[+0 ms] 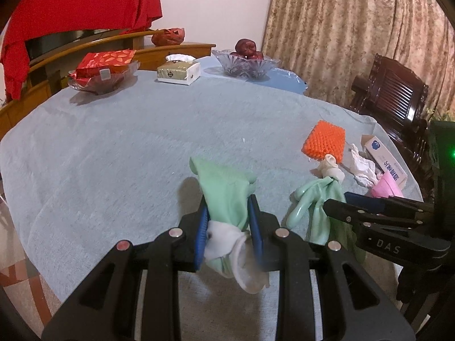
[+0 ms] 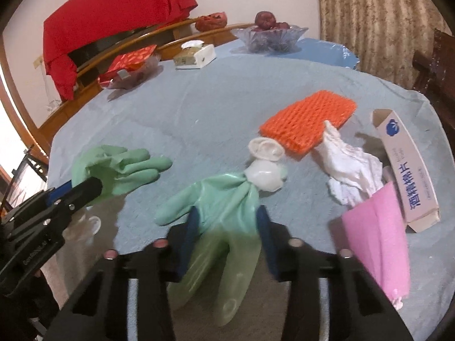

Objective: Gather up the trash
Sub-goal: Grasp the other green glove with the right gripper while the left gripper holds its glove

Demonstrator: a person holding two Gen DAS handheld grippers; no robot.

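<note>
My left gripper [image 1: 227, 207] is shut on a pale green rubber glove [image 1: 224, 187], whose white cuff hangs down behind the blue pads. In the right wrist view this glove [image 2: 122, 167] is at the left, in the left gripper [image 2: 88, 187]. A second green glove [image 2: 224, 193] with a knotted white cuff lies on the blue-grey tablecloth [image 2: 199, 108]. My right gripper [image 2: 227, 213] is shut on it, one blue pad on each side of its palm. Past it lie an orange foam net [image 2: 307, 122], a crumpled white tissue [image 2: 352, 170], a pink paper piece [image 2: 378, 241] and an opened white carton [image 2: 406, 164].
At the table's far side stand a tissue box [image 1: 179, 71], a glass bowl of dark fruit [image 1: 244, 62] and a glass dish with red packets [image 1: 102, 71]. A dark wooden chair [image 1: 395, 99] stands at the right edge, with a curtain behind it. Red cloth [image 1: 85, 5] drapes over furniture at the back left.
</note>
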